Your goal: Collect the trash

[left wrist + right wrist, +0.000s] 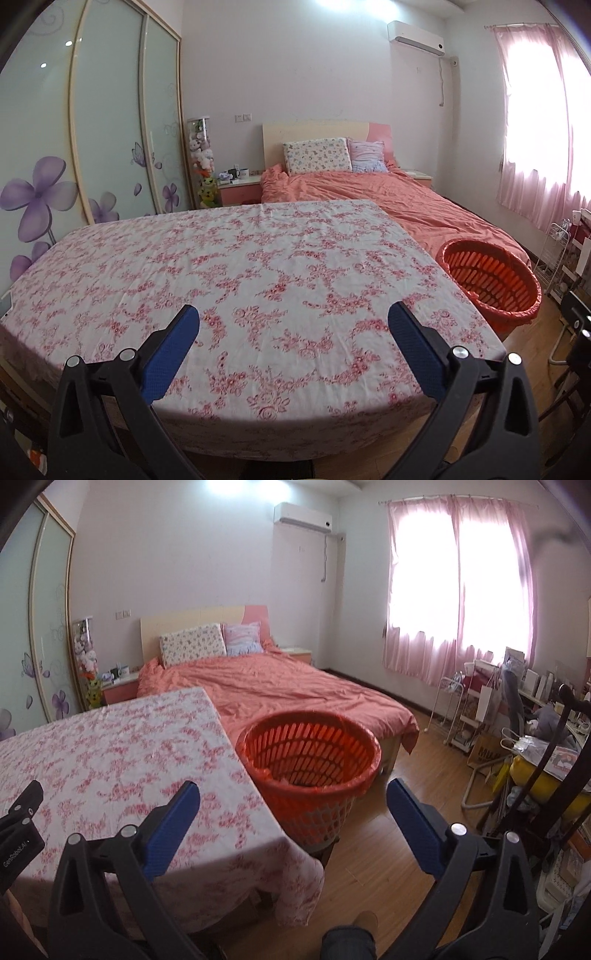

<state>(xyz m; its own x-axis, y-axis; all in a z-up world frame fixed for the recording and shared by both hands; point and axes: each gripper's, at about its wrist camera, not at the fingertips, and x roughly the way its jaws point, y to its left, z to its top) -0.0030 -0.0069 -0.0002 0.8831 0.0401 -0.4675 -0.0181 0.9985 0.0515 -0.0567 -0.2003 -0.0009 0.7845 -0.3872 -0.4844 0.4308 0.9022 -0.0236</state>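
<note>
An orange slatted trash basket (312, 764) lined with an orange bag stands on a low stool to the right of the table; it also shows in the left wrist view (491, 282). A little pale material lies at its bottom. My left gripper (293, 321) is open and empty, held over the near edge of the table (258, 266), which has a pink floral cloth. My right gripper (293, 801) is open and empty, just in front of the basket. The left gripper's body (18, 823) shows at the right wrist view's left edge. I see no trash on the cloth.
A bed with an orange duvet (288, 686) stands behind the table and basket. A wardrobe (74, 129) is on the left. Racks, bags and cluttered furniture (517, 731) line the right. A person's knee (347, 941) is over the wooden floor.
</note>
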